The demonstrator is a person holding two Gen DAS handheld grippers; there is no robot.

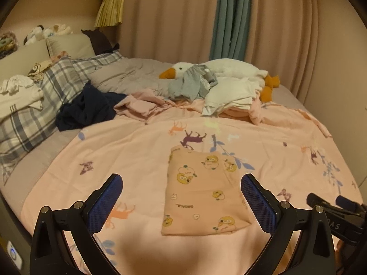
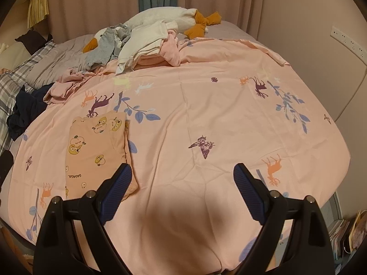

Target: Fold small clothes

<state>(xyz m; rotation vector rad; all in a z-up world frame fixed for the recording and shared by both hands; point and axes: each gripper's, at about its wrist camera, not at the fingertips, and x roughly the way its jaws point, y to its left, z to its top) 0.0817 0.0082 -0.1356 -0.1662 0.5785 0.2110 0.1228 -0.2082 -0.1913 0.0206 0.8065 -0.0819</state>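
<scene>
garment (image 1: 201,192) lies folded flat on the bed (image 1: 137,151); we hold the left gripper (image 1: 181,201) and right gripper (image 2: 182,188) wide open, empty. next we'd fetch another from the pile (image 1: 220,91).

"GAGAGA" upside down on folded garment (image 2: 96,151)

Dim, warm orange indoor light in both views, a bit grainy. Heavy fisheye bend w/ dark vignette at corners. Soft dark shadow on sheet (image 2: 206,119) at bottom centre, betw. the fingers. Small pale glare patch mid-sheet. Far end of bed soft; curtains (image 1: 172,18) evenly lit, no harsh highlights.
</scene>
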